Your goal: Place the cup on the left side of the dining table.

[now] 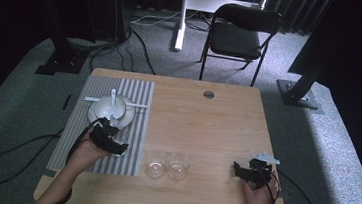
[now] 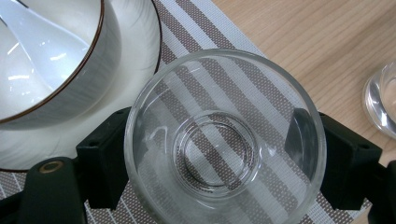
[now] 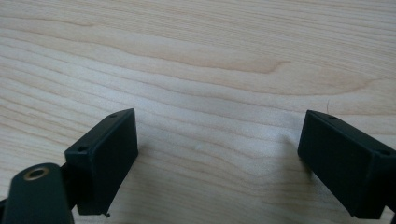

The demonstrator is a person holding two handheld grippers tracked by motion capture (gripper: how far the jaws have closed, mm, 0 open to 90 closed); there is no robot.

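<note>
A clear glass cup (image 2: 224, 140) sits upright between the jaws of my left gripper (image 2: 224, 161), which is shut on it, the pads pressing its sides. It hangs just over the grey striped placemat (image 1: 138, 103), right beside a white bowl (image 2: 46, 60) with a brown rim that stands on a white plate (image 2: 135, 46). A white spoon (image 2: 37, 37) lies in the bowl. From the high view, the left gripper (image 1: 109, 143) is at the near side of the bowl (image 1: 109, 107). My right gripper (image 3: 217, 154) stands open above bare wood, at the table's front right (image 1: 238, 169).
Two more clear glasses (image 1: 154, 162) (image 1: 179, 164) stand side by side on the wood, right of the placemat; one glass (image 2: 383, 100) edges into the left gripper view. The table has a cable hole (image 1: 209, 94) at the back. A black chair (image 1: 243, 32) stands behind it.
</note>
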